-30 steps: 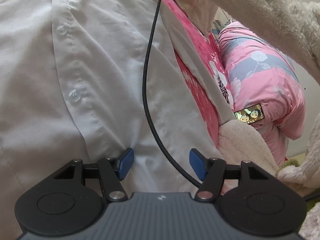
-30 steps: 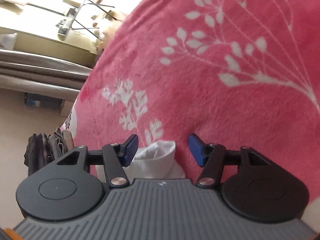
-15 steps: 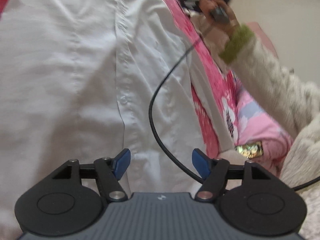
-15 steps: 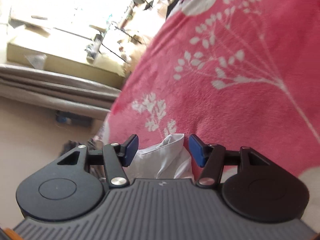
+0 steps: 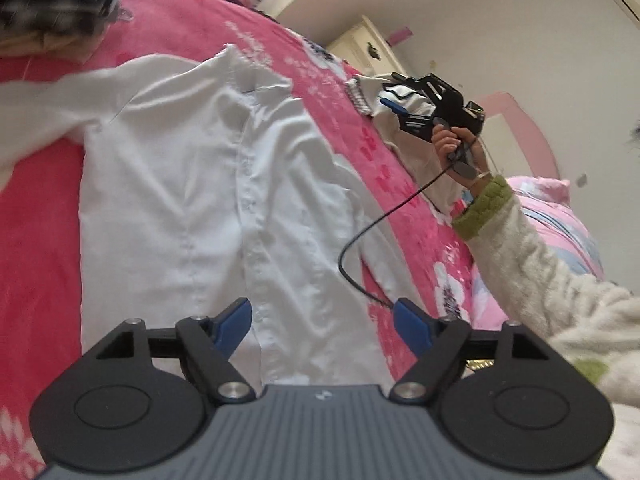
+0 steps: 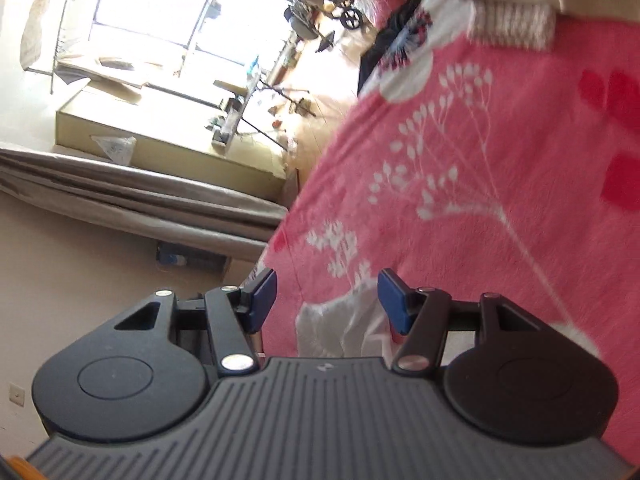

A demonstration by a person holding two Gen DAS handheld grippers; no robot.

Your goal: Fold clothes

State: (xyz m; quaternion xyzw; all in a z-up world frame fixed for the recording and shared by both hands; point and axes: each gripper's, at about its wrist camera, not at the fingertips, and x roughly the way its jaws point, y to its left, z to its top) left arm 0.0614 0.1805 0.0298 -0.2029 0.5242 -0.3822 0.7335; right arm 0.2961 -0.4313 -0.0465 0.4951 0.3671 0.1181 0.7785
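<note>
A white button-up shirt (image 5: 208, 208) lies spread front-up on a pink flowered blanket (image 5: 36, 264). My left gripper (image 5: 322, 322) is open and empty above the shirt's lower hem. My right gripper (image 5: 400, 110) shows far off in the left wrist view, held by a hand over the shirt's right sleeve. In the right wrist view my right gripper (image 6: 326, 300) is open, with a fold of white sleeve cloth (image 6: 340, 328) lying between and under its fingers, not pinched.
A black cable (image 5: 384, 216) hangs from the right gripper across the shirt's right side. A beige garment with a ribbed cuff (image 6: 516, 20) lies at the blanket's far end. A pink quilt (image 5: 560, 224) sits right. The bed edge, floor and curtains (image 6: 140, 196) are left.
My left gripper has pulled back and up from the shirt, so the whole shirt now shows. My right gripper has risen and tilted; the white cloth between its fingers sits lower.
</note>
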